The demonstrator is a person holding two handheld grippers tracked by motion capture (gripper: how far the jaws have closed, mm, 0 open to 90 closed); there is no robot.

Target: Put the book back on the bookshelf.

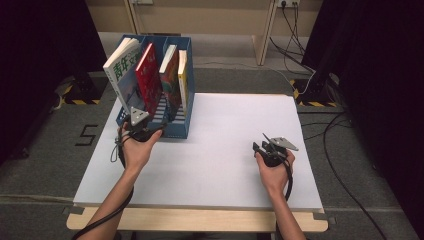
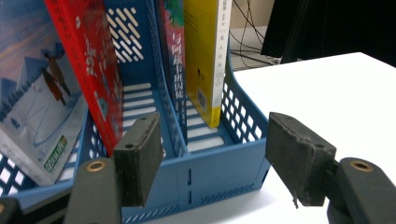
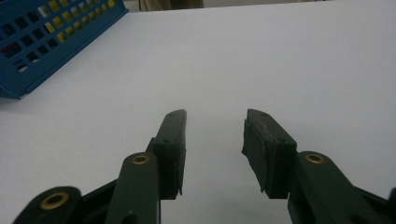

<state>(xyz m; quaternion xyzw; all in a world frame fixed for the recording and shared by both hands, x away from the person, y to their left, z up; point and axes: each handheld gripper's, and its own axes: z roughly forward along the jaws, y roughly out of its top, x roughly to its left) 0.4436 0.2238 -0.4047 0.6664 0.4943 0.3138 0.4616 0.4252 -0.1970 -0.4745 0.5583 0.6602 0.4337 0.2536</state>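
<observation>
A blue file rack (image 1: 177, 127) with several compartments stands on the far left part of the white table (image 1: 225, 165). Four books stand in it, all leaning a little. From the left there is a large book with green characters (image 1: 120, 70), then a red book (image 1: 148, 75), then a book with a red and green cover (image 1: 170, 75), and a yellow book (image 1: 182, 77) nearest to the right wall of the rack.

The left claw (image 1: 136, 122) is just in front of the near wall of the rack, close to the lower edge of the red book. In the left gripper view its jaws are spread wide with nothing between them, and the rack's front wall (image 2: 210, 172) shows in the gap. Whether a pad touches the rack I cannot tell for sure.

The right claw (image 1: 262, 145) is on the right part of the table, well apart from the rack. Its jaws are spread too and hold nothing, with only bare table between them.
</observation>
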